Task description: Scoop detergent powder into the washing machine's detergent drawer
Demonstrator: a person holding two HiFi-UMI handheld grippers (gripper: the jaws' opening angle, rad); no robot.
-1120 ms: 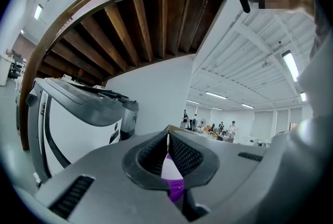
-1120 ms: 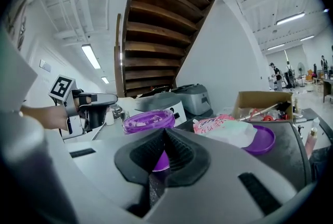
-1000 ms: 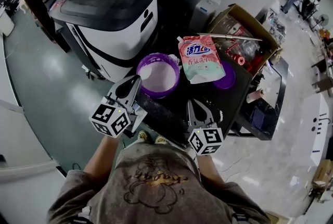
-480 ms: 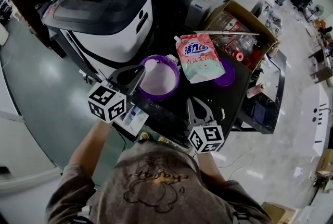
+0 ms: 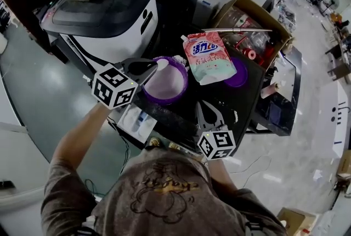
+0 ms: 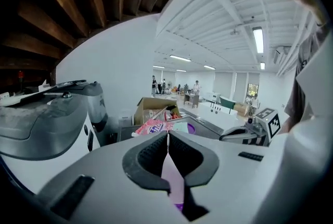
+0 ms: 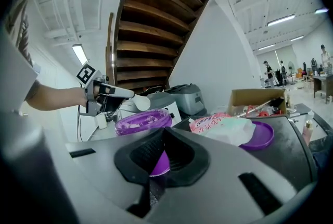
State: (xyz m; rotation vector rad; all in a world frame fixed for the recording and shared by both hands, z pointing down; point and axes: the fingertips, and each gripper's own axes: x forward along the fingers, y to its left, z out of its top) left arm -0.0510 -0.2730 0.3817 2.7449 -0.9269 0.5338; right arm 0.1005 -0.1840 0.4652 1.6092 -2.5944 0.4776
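Note:
A purple tub [image 5: 167, 84] of white powder stands on the black table [image 5: 247, 103]; it also shows in the right gripper view [image 7: 143, 120]. My left gripper [image 5: 154, 67] hovers at the tub's left rim, shut on a white scoop [image 7: 139, 102] whose handle shows between the jaws [image 6: 171, 176]. A pink detergent pouch [image 5: 209, 57] lies right of the tub. A purple lid [image 5: 240, 77] lies partly under the pouch. My right gripper [image 5: 202, 105] rests low over the table's near part, shut with nothing in it. The washing machine [image 5: 104, 7] stands to the far left.
An open cardboard box [image 5: 258, 23] of bottles and a long rod sits at the table's far right. A white tray-like part [image 5: 136, 118] with blue inside lies below the table's near-left edge. Other people stand far off in the hall.
My left gripper has lifted and swung forward with the scoop, from beside the table's near-left edge up to the tub's left rim. The right gripper has stayed put.

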